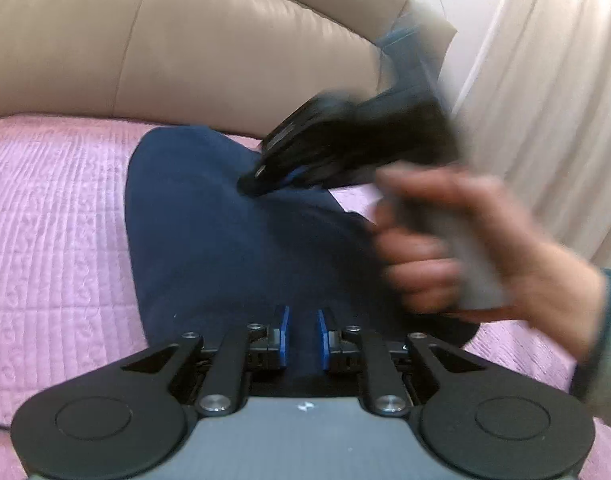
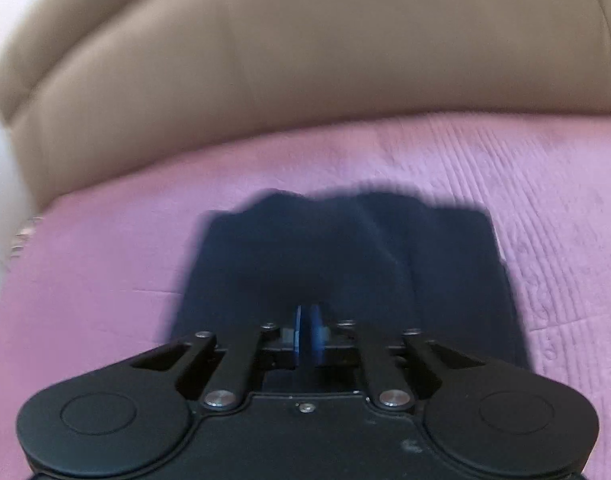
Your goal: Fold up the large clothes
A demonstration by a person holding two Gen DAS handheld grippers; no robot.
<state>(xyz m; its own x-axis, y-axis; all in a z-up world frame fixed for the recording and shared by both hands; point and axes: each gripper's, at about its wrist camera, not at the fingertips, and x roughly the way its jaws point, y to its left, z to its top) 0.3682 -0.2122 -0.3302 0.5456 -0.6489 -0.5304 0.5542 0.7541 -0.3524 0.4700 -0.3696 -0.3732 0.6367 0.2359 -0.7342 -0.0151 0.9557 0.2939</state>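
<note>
Your left gripper (image 1: pixel 303 332) sits low over the near end of the navy garment (image 1: pixel 233 240), its blue pads a narrow gap apart with dark cloth showing between them; whether they actually pinch it you cannot tell from the left wrist view. The garment lies already folded to a narrow shape on the pink quilt (image 1: pixel 53 220) of the bed, running away from you toward the beige headboard (image 1: pixel 185 52). Farther right, your right hand (image 1: pixel 477 240) carries the right gripper (image 1: pixel 251 184) tilted down with its tip at the far part of the cloth, blurred by motion. In the right wrist view that gripper (image 2: pixel 308 334) has its pads pressed together, and no fold of cloth can be seen caught between them, so it looks to be pressing or smoothing rather than lifting. To do this step well, judge the left side as your anchor: keep it low and steady on the near edge. Sweep the right tip along the top layer toward the far edge to flatten it, lightly enough not to drag the fold askew. Before any further fold, check that the side edges line up.
</note>
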